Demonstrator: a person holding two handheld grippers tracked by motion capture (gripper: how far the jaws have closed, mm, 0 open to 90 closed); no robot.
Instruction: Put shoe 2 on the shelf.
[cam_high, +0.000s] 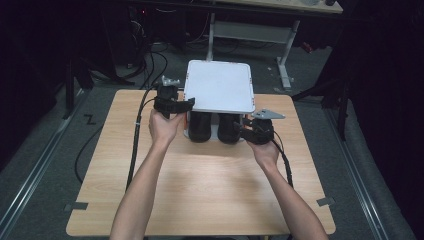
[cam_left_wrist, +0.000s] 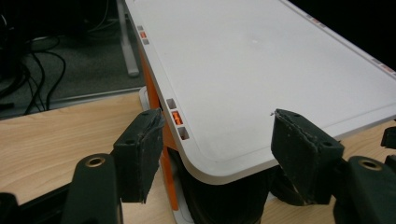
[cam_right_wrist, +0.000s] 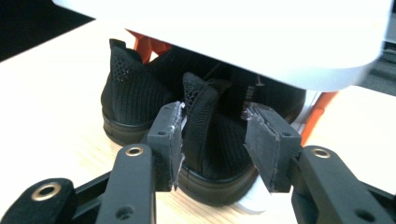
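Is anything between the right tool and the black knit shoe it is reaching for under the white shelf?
Nothing visible blocks it. The right tool has its jaws apart on either side of the heel of the nearer black knit shoe. The flat white plastic shelf top overhangs the shoe from above, leaving the heel end exposed.

No text, label, brand or number can be read in these pictures. The white lid (cam_left_wrist: 261, 70) is plain, and the small orange and grey marks (cam_left_wrist: 176, 117) along its edge carry no letters. The black shoes (cam_right_wrist: 210, 135) show no logo. A dark mark on the floor (cam_high: 90, 119) looks like a Z, but it is not clear.
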